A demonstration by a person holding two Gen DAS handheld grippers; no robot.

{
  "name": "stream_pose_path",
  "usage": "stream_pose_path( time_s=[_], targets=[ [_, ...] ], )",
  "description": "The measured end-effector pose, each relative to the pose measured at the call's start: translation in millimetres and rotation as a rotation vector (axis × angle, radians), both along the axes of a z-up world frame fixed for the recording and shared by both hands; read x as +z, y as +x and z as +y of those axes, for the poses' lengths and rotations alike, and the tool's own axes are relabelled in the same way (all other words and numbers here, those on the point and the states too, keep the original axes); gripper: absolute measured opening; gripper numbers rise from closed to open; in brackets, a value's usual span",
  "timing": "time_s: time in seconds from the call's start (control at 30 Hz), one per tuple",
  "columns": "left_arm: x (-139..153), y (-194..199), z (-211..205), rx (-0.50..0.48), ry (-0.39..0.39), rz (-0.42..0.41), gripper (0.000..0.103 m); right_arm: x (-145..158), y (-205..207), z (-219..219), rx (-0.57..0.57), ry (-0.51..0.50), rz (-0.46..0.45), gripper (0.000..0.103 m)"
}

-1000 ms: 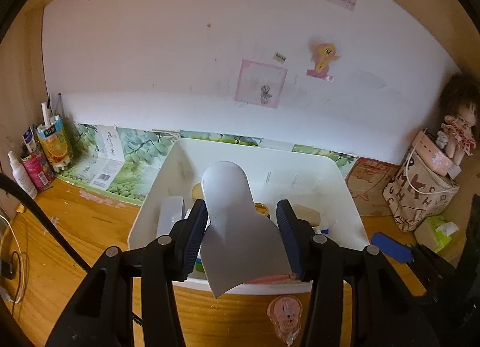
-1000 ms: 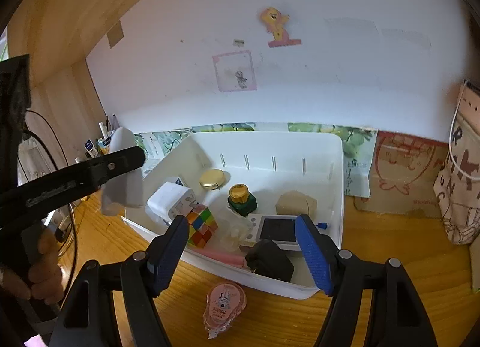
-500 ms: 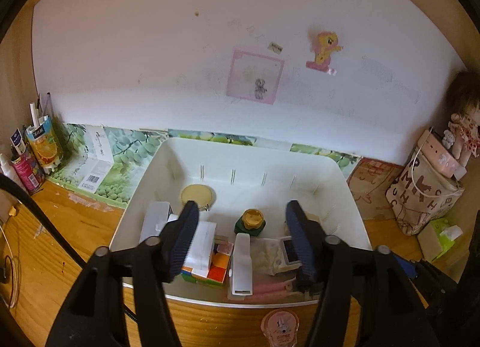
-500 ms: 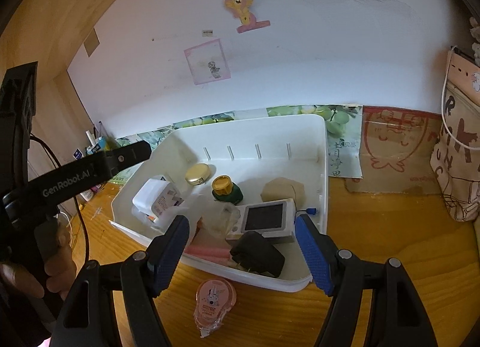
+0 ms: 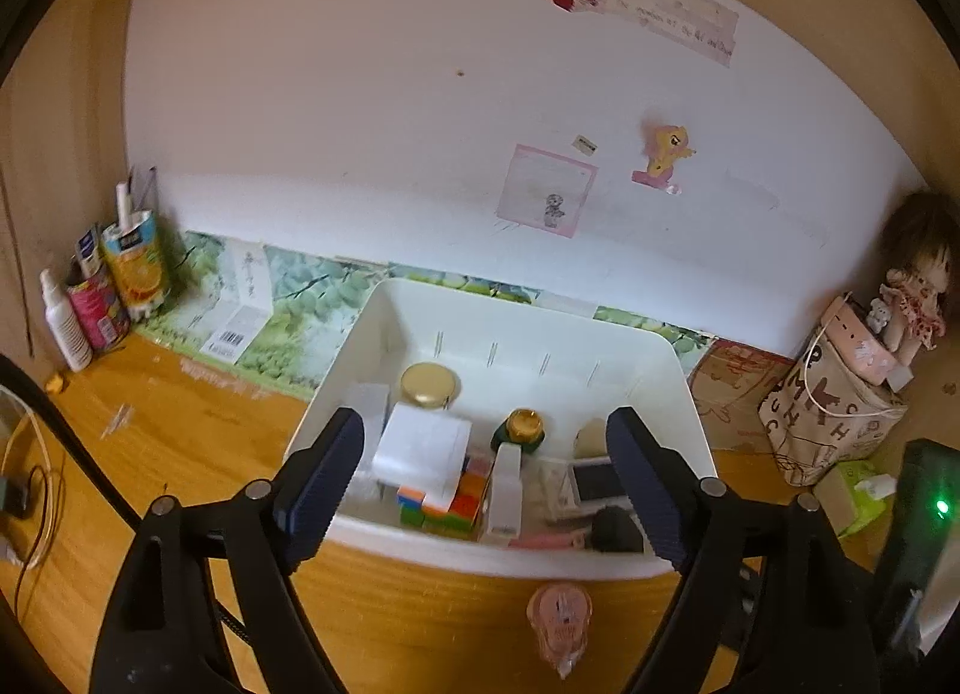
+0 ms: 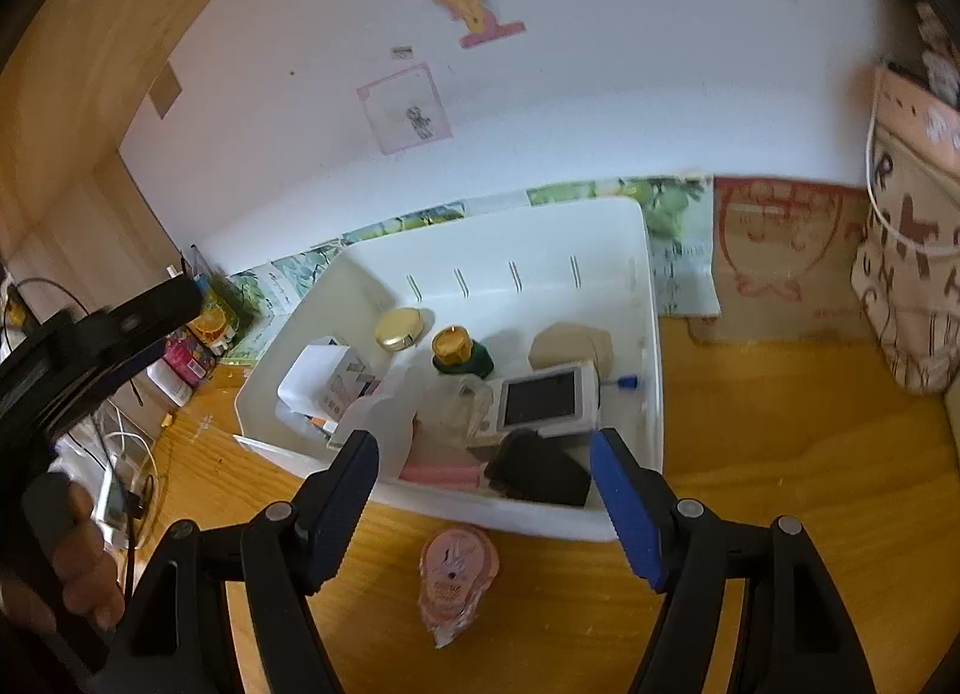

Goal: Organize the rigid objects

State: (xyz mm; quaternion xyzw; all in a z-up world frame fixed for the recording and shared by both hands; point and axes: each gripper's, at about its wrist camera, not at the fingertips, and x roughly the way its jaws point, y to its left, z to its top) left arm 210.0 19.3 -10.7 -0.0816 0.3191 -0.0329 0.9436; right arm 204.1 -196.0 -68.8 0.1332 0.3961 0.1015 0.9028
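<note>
Looking over both hands, I judge the sorting almost finished: the white bin [image 5: 678, 361] near the back edge of the desk [image 6: 780, 454] already holds a colour cube [image 5: 441, 505], a gold lid [image 5: 427, 383], a white scoop [image 6: 384, 424] and more.

Only the pink tape dispenser [image 6: 457, 577] lies outside, just before the bin's front wall.

The left gripper [image 5: 489, 469] has just been opening and is spread, with nothing pinched; the right gripper [image 6: 483, 505] is spread too.

The right view alone shows the hand [image 6: 72, 580] (partly hidden) holding the other tool.
</note>
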Motion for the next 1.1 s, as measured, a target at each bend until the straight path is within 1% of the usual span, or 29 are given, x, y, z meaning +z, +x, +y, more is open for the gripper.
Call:
stream_pose_path(
  time_s=[0.17, 0.37, 0.63, 0.83, 1.0, 1.07, 1.1],
  targets=[
    [-3.1, -20.4, 11.2, 0.016, -0.011, 0.034, 0.086, -3.8, -5.3, 2.8, -0.017, 0.012, 0.04, 0.074],
    [-14.3, -47.1, 29.3, 0.051, -0.022, 0.083, 0.086, -12.1, -11.3, 10.1, -0.018, 0.025, 0.08, 0.074],
    [-25.0, -68.2, 56.7, 0.076, -0.038, 0.133, 0.086, -33.2, -9.6, 30.5, -0.029, 0.022, 0.177, 0.074],
    [-26.9, -71.0, 73.4, 0.057, -0.023, 0.166, 0.086, -52.0, -4.3, 46.0, -0.066, -0.006, 0.257, 0.074],
    [-30.3, -69.0, 82.7, 0.013, -0.012, 0.2, 0.086, -70.8, 0.3, 55.7, -0.123, -0.034, 0.328, 0.074],
    [-31.3, -67.2, 85.3, -0.008, -0.008, 0.213, 0.086, -75.3, 1.3, 58.5, -0.142, -0.043, 0.343, 0.074],
    [-31.3, -66.3, 86.4, -0.019, -0.006, 0.217, 0.086, -77.8, 1.9, 60.3, -0.154, -0.051, 0.354, 0.072]
  ],
)
